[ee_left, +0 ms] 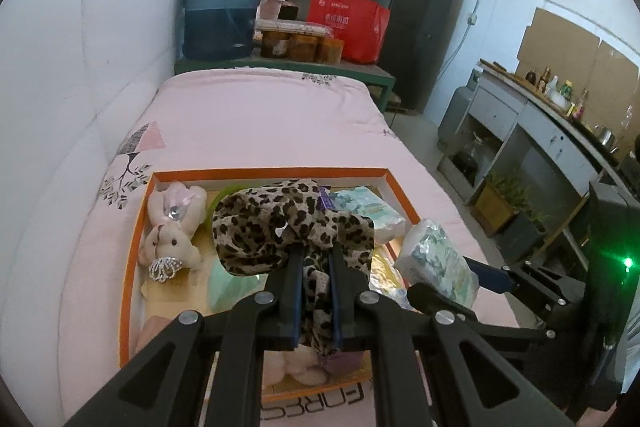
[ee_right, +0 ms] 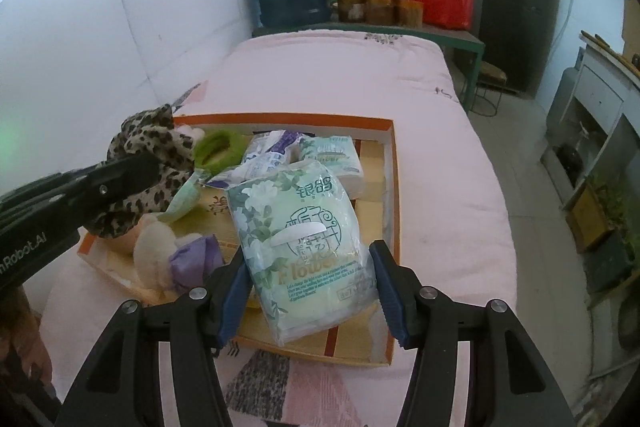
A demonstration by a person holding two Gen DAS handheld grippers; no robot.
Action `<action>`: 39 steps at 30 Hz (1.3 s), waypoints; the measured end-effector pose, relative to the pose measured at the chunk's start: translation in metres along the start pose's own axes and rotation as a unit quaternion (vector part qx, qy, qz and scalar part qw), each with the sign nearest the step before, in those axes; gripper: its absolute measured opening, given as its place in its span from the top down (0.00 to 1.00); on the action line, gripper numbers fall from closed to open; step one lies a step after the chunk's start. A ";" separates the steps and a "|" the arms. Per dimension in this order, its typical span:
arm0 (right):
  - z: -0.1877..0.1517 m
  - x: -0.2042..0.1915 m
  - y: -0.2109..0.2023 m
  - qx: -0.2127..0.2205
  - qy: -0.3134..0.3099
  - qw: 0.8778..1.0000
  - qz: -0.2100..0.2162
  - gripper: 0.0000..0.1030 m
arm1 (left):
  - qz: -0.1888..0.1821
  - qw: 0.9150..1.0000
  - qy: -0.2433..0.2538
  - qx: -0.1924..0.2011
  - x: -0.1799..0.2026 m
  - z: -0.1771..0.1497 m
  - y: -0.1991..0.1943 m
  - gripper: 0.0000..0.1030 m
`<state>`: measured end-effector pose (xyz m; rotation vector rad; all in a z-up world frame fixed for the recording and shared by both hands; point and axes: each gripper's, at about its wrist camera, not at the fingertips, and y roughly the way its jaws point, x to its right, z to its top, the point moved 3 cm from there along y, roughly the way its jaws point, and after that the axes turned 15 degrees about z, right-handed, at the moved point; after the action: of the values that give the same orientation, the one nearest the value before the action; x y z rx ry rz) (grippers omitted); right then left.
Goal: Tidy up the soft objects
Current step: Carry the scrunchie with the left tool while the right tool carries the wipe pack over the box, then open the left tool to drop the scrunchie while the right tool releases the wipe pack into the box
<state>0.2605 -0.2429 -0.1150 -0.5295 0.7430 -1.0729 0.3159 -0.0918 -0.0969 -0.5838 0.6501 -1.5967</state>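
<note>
Leopard-print scarf [ee_left: 288,223] is clamped between the left gripper [ee_left: 316,259] jaws, which are fully together on the bunched fabric; it is held above the orange-rimmed box [ee_left: 132,227] on the pink bed cover [ee_left: 260,115]. Tissue pack [ee_right: 304,239] is pinched across its width by the right gripper [ee_right: 310,287], jaws partly apart and pressed on the plastic wrap, over the box's near right part.

Handling, judged: scarf is light, limp and drapes freely, so a bunched middle is best taken. Tissue pack is light and squashy with slick film, so slip is likely; the flat sides near the middle should be gripped. Plush bunny [ee_left: 172,231] and a second tissue pack [ee_right: 336,159] already lie inside.
</note>
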 end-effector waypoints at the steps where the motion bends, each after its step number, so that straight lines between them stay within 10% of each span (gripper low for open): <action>1: 0.001 0.001 0.003 -0.002 0.000 1.000 -0.001 0.43 | 0.000 1.000 0.001 -0.002 0.001 0.000 0.002 0.89; 39: -0.002 0.013 0.059 -0.044 -0.012 0.999 -0.014 0.41 | -0.012 0.997 0.004 -0.071 -0.002 -0.024 0.069 0.83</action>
<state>0.2975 -0.2315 -0.1614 -0.6293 0.7661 -1.0613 0.3479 -0.0936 -0.1620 -0.6915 0.7692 -1.5839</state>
